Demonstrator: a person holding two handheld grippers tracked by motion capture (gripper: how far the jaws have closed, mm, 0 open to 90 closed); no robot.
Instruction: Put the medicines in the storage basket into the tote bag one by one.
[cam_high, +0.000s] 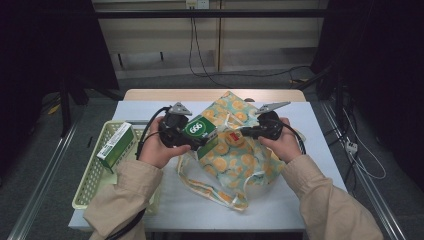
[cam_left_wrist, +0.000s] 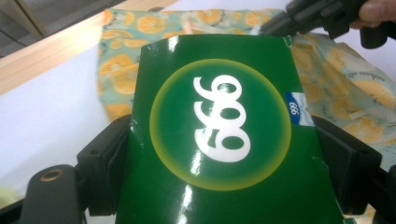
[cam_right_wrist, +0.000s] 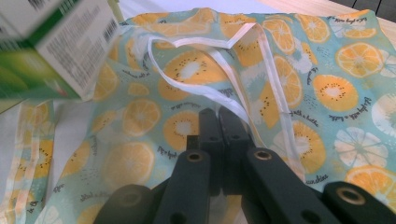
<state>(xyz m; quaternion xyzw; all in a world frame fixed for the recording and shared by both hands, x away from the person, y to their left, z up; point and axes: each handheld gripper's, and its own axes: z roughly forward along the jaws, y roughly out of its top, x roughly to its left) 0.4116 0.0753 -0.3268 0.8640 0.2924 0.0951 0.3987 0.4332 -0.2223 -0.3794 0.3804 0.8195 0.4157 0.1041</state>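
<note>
My left gripper (cam_high: 192, 142) is clamped across the green box (cam_left_wrist: 219, 140), held above the fruit-print bag (cam_high: 240, 155); light, stiff card, I judge, best gripped on its flat sides; my right gripper (cam_right_wrist: 218, 135), jaws together, pinches the bag's soft, thin edge.

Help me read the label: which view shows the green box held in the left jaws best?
The left gripper view: the green box faces it, logo clear. The high view shows it small above the bag; the right gripper view catches a blurred corner.
</note>
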